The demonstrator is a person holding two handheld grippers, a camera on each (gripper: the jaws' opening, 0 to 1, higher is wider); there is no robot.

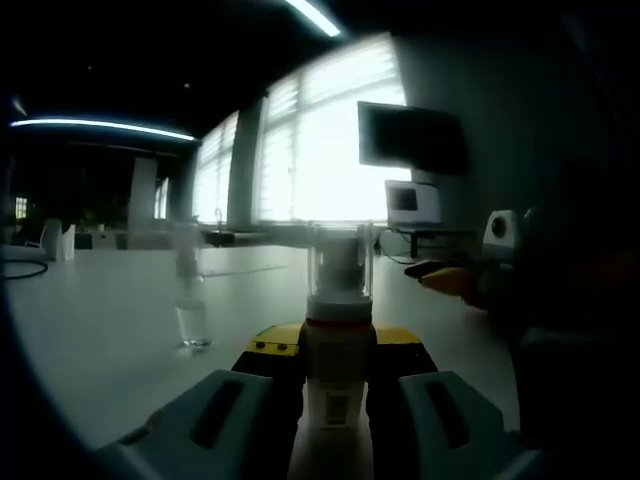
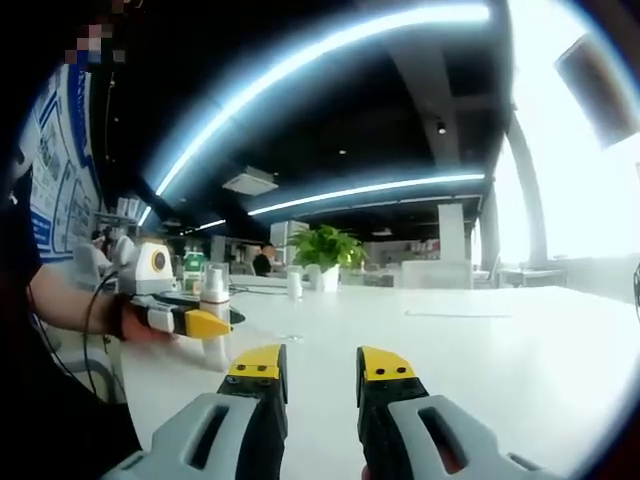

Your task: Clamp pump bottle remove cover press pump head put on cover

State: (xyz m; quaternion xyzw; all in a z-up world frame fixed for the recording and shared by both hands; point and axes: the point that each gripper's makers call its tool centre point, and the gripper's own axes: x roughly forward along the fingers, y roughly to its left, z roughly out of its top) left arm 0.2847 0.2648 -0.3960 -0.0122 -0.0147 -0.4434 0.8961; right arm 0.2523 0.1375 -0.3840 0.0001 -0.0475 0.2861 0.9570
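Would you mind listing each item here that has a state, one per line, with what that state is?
Pump bottle: upright on the table, clamped between the left hand-held gripper's jaws.
Clear cover: still on the pump head.
Left hand-held gripper: shut on the pump bottle.
Right hand-held gripper: open, nothing between its jaws, held apart from the bottle.
Small clear bottle: standing upright on the table, untouched.
Wall screen: dark.

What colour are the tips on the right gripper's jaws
Yellow, on grey jaws with black inner sides; the right gripper shows them best in the right gripper view.
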